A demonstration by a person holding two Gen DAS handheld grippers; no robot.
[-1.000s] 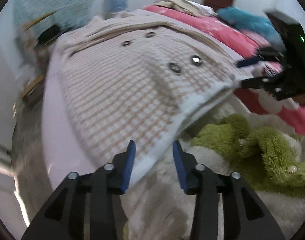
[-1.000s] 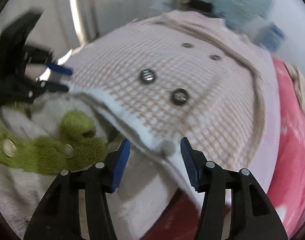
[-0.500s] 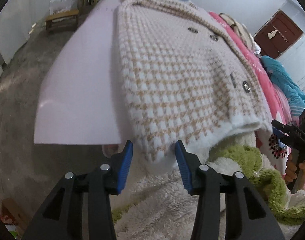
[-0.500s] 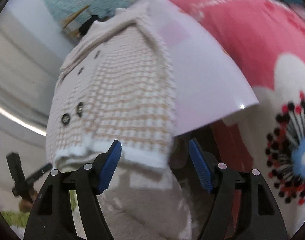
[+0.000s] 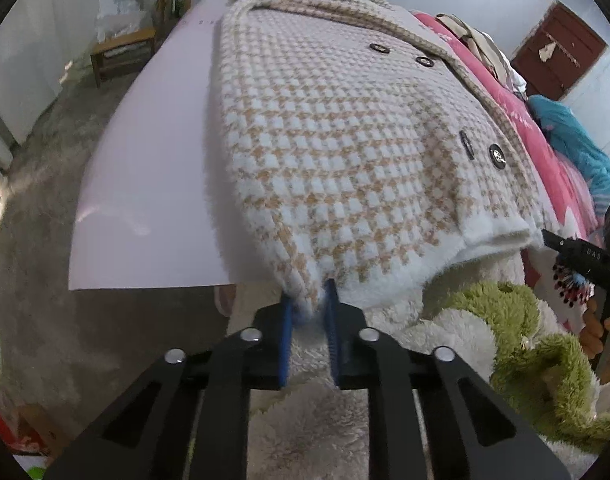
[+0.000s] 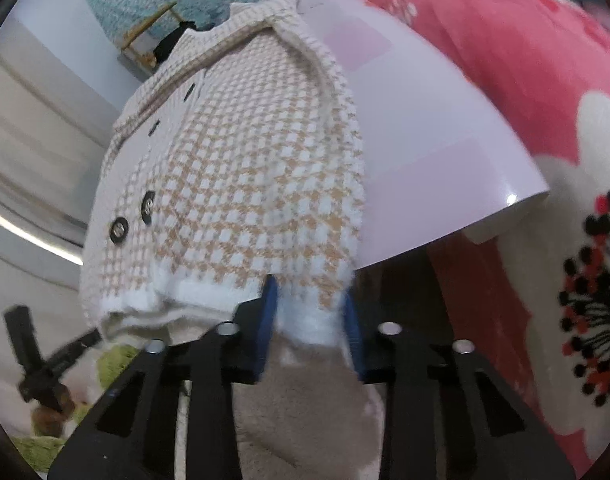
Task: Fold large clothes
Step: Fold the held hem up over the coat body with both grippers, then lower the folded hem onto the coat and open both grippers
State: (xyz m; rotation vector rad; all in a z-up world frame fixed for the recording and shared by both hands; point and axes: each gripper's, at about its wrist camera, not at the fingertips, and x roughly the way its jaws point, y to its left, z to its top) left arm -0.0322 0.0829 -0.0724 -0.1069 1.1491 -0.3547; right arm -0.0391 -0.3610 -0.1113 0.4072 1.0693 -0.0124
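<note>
A cream and tan houndstooth knit coat [image 5: 345,140] with dark buttons lies buttoned, front up, on a pale pink folding board [image 5: 145,184]. My left gripper [image 5: 309,304] is shut on the coat's near left hem corner. In the right wrist view the coat [image 6: 245,184] lies on the board [image 6: 437,168]. My right gripper [image 6: 309,312] straddles the near right hem corner, with its jaws partly closed around the white hem band. The right gripper also shows at the right edge of the left wrist view [image 5: 585,256].
A white fleece blanket [image 5: 313,420] and a green plush garment [image 5: 537,344] lie below the hem. A pink flowered bedspread [image 6: 525,52] lies to the right of the board. A wooden stool [image 5: 121,52] stands on the grey floor at the left.
Both grippers moved from the middle of the hem out to its corners. The left jaws shut on the left corner. The right jaws narrowed around the right corner.
</note>
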